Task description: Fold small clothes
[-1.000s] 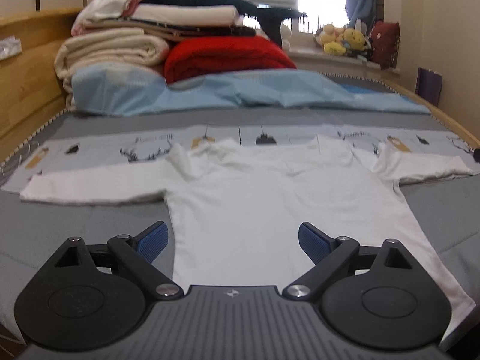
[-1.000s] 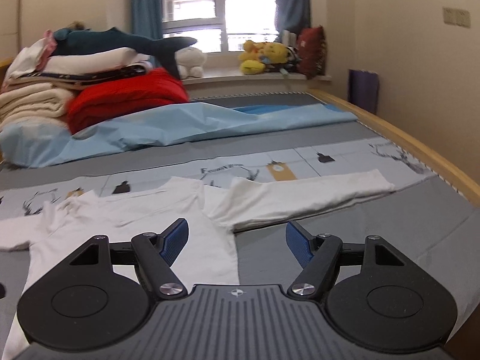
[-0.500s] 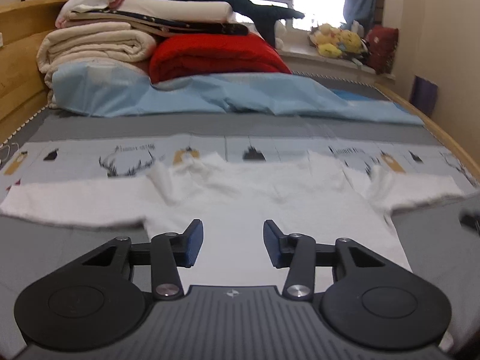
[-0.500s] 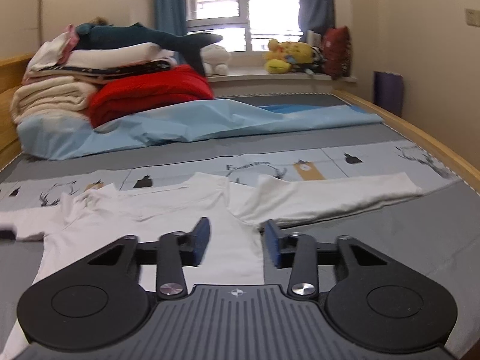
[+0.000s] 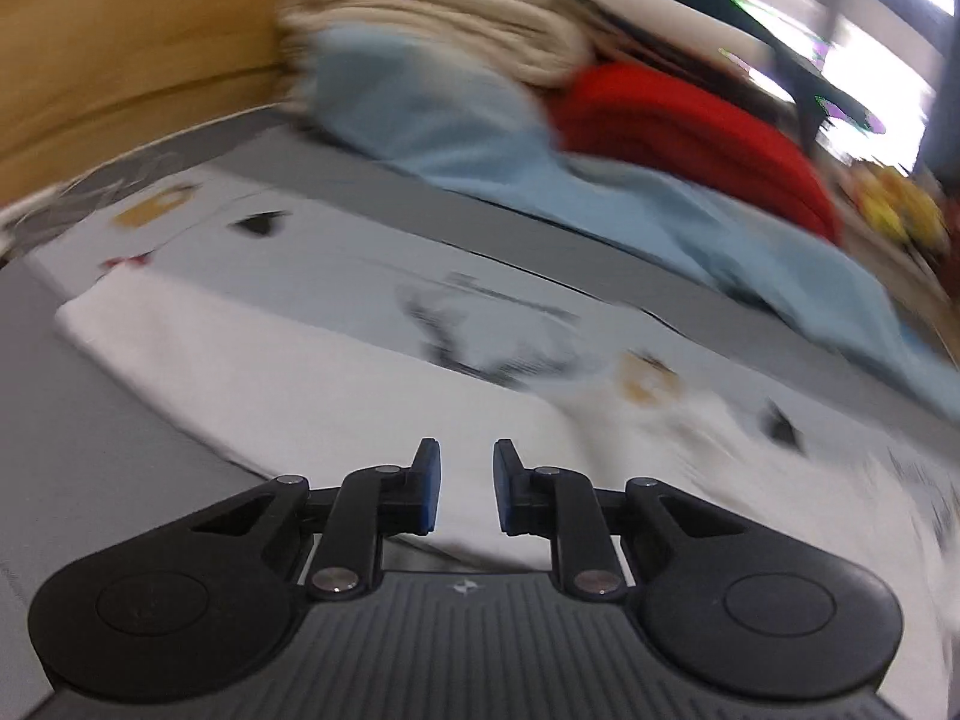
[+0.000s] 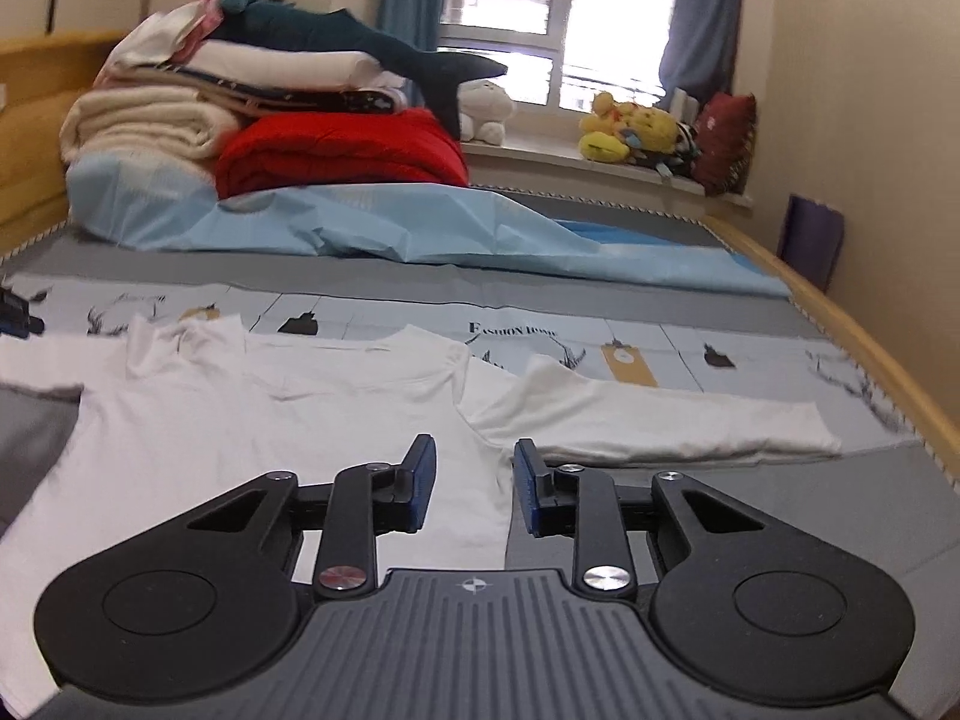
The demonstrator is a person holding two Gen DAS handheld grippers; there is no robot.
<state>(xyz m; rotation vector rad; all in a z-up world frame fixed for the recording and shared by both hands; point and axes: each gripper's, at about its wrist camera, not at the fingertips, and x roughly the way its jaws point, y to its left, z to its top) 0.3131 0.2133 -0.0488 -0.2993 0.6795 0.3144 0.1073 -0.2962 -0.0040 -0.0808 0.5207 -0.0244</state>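
Both grippers' jaws are closing on nothing yet, the left gripper (image 5: 465, 489) having swung out over the white shirt's (image 6: 252, 420) left sleeve (image 5: 288, 396) on the bed (image 6: 750, 510), suggesting sleeve folds come first.

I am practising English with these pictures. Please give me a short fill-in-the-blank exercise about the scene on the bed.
1. The shirt spread flat on the bed is ____ in colour.
2. The plush shark lies on ____ of the pile of folded bedding.
3. The folded blanket beside the beige one is ____.

Missing words: white; top; red
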